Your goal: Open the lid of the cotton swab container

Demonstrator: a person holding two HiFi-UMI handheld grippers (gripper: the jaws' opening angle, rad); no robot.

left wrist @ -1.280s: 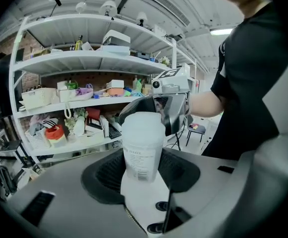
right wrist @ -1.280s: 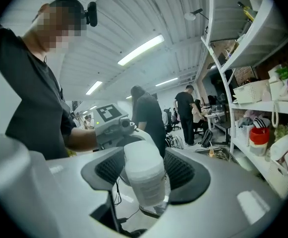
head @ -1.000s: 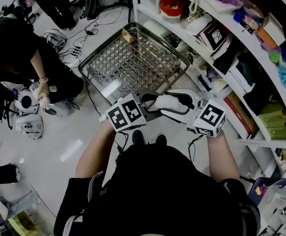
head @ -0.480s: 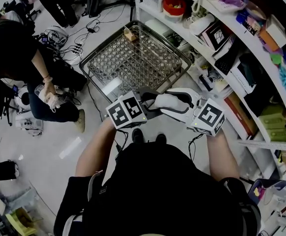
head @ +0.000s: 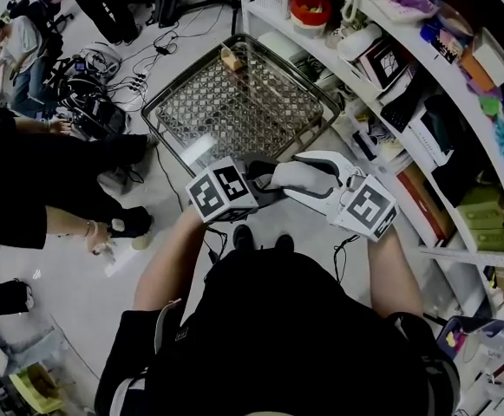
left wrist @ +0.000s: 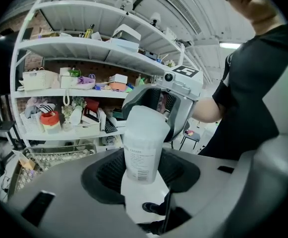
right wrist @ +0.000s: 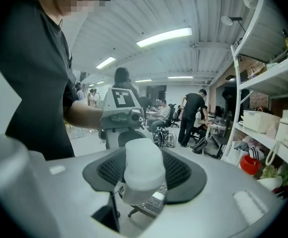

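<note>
Two grippers meet just in front of the person, near a wire basket (head: 234, 102), and in the head view the white container (head: 291, 180) bridges them. Only the left gripper (left wrist: 144, 177) view shows its printed label, with the pads clamped on the body. The right gripper (right wrist: 143, 177) view shows pads closed round the lid (right wrist: 144, 162), not yet off.

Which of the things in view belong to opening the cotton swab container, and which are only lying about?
Belong to the job: container, held in the left claw; its lid, in the right claw.
Lying about: wire basket, shelves, red bowl, floor cables.
</note>
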